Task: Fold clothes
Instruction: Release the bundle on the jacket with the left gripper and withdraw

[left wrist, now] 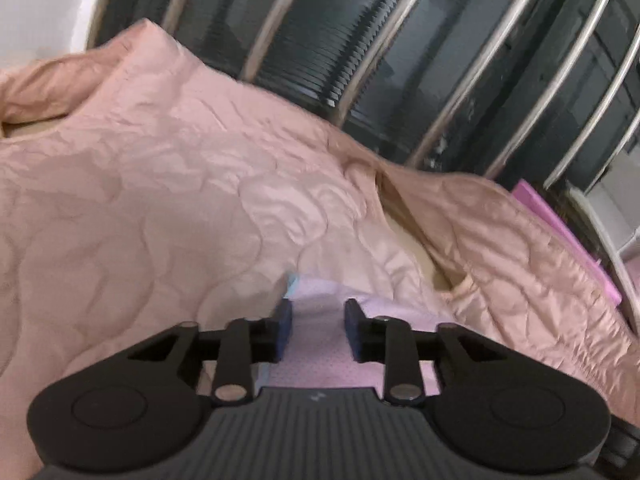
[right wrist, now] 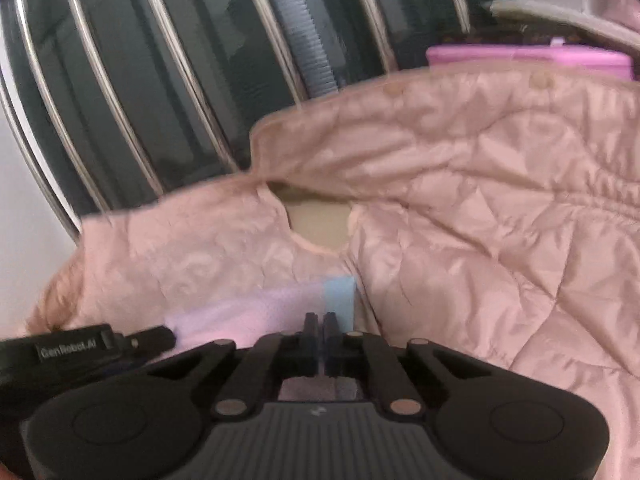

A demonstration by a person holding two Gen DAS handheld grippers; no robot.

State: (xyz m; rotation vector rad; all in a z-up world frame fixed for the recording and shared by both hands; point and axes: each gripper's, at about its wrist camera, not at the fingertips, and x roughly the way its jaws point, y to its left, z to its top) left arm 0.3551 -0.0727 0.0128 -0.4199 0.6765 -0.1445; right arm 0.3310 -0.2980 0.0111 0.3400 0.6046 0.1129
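It looked like a bedroom in a home: a quilted pink bedspread [left wrist: 168,184] covered a bed, dark windows with pale metal bars [right wrist: 168,52] stood behind it, and a folded pink cloth [right wrist: 528,60] lay nearby.

1. My left gripper [left wrist: 318,330] hangs with jaws apart over a lilac garment [left wrist: 320,360].
2. A pink quilted jacket [left wrist: 168,184] spreads beyond it.
3. Dark slatted railing [left wrist: 400,60] stands behind.
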